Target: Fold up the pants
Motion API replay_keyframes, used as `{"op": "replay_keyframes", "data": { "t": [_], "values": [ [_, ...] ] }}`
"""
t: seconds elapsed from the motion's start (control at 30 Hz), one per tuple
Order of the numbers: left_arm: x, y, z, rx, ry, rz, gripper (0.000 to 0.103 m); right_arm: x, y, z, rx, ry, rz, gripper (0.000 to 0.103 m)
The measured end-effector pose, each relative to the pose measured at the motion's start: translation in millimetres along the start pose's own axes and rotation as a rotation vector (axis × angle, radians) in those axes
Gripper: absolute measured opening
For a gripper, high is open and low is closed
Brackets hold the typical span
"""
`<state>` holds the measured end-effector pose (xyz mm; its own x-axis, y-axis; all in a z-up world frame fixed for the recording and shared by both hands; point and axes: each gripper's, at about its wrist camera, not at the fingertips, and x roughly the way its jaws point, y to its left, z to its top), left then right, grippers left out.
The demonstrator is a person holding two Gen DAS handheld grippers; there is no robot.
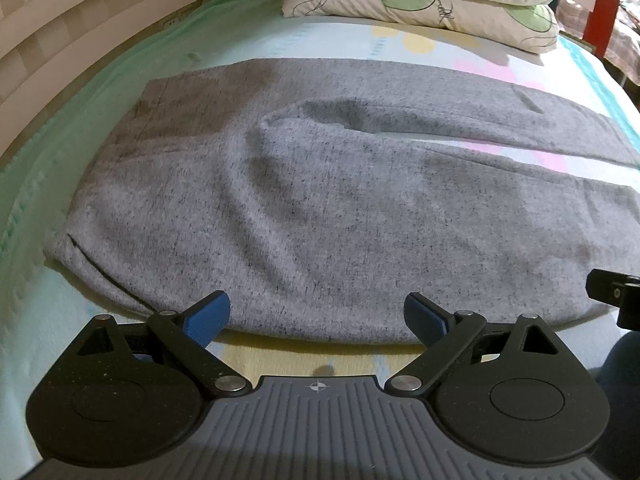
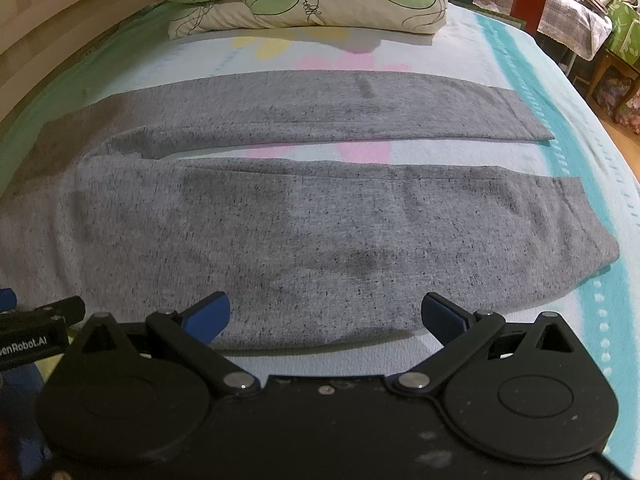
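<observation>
The grey sweatpants (image 1: 320, 200) lie flat on the bed sheet (image 1: 120, 88), which is light with a green edge and pastel flower shapes. The waist part is on the left side and the two legs go to the right, with a narrow strip of sheet showing between them. In the right wrist view both legs of the sweatpants (image 2: 304, 224) are seen up to their hems, and the near leg is the wider one in the picture. The left gripper (image 1: 318, 318) is at the near edge of the pants close to the waist, its blue fingertips (image 1: 208, 316) spread wide with nothing between them. The right gripper (image 2: 324, 316) is at the near edge of the near leg, also wide open and holding nothing. Behind the pants, two stacked pillows (image 2: 308, 0) with a green leaf pattern rest at the far side of the bed, well apart from the far leg.
</observation>
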<state>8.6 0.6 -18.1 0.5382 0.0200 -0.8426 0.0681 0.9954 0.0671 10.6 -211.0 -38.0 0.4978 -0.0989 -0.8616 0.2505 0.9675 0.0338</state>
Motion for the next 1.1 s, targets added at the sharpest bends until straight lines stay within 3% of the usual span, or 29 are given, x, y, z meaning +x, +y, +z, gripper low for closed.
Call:
{"op": "replay_keyframes", "data": {
  "t": [0.87, 1.1],
  "values": [
    [1.7, -1.4, -1.0, 0.006, 0.011, 0.000, 0.095, 3.8, -2.9, 1.2, 0.012, 0.014, 0.010, 0.103],
    [1.3, 2.2, 0.4, -0.014, 0.013, -0.010, 0.094, -3.6, -10.8, -0.1, 0.039, -0.018, 0.037, 0.103]
  ]
}}
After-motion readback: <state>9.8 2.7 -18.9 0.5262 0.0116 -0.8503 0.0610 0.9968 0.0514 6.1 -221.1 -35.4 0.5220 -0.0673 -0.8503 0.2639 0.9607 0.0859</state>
